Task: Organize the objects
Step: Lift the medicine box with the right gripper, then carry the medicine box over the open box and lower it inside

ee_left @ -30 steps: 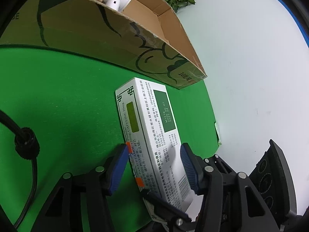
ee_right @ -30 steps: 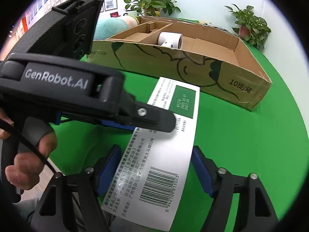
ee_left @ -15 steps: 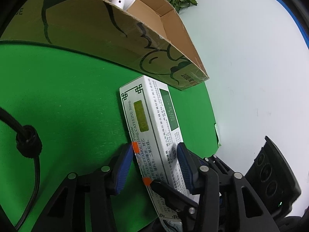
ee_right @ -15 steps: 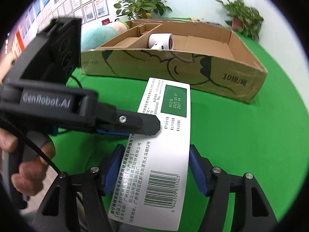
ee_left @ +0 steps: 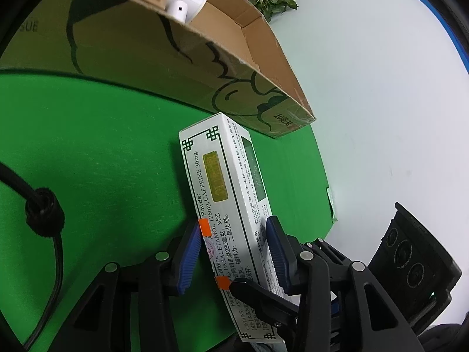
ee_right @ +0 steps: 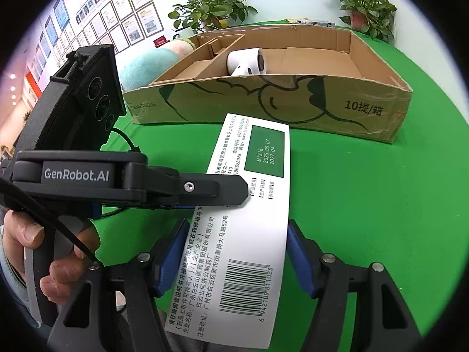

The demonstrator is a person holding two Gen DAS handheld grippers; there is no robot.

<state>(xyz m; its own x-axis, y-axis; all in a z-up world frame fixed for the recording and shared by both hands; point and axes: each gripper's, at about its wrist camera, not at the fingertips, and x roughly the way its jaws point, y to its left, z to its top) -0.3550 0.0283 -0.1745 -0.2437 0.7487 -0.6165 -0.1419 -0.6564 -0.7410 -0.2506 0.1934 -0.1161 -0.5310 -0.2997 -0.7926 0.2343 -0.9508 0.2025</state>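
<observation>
A long white medicine box (ee_left: 222, 182) (ee_right: 252, 234) with printed text and a barcode hangs over the green table, held by both grippers. My left gripper (ee_left: 234, 223) has its blue pads against the box's two narrow sides, and its jaws are closing on it. In the right wrist view its upper finger (ee_right: 205, 186) lies across the box's top face. My right gripper (ee_right: 238, 226) is shut on the box across its width, near the barcode end. An open cardboard box (ee_right: 263, 102) (ee_left: 146, 58) stands just beyond, with a white cylindrical object (ee_right: 246, 61) inside.
Potted plants (ee_right: 211, 11) and a teal plush toy (ee_right: 146, 64) sit behind the cardboard box. A black cable (ee_left: 44, 214) trails over the green table (ee_right: 381, 205). A hand (ee_right: 29, 234) holds the left gripper's handle. The table's edge meets white floor (ee_left: 381, 117) on the right.
The left jaws have narrowed until the pads meet the medicine box. The box has rolled, so more of its printed side face shows in the left wrist view. The right wrist view has tilted.
</observation>
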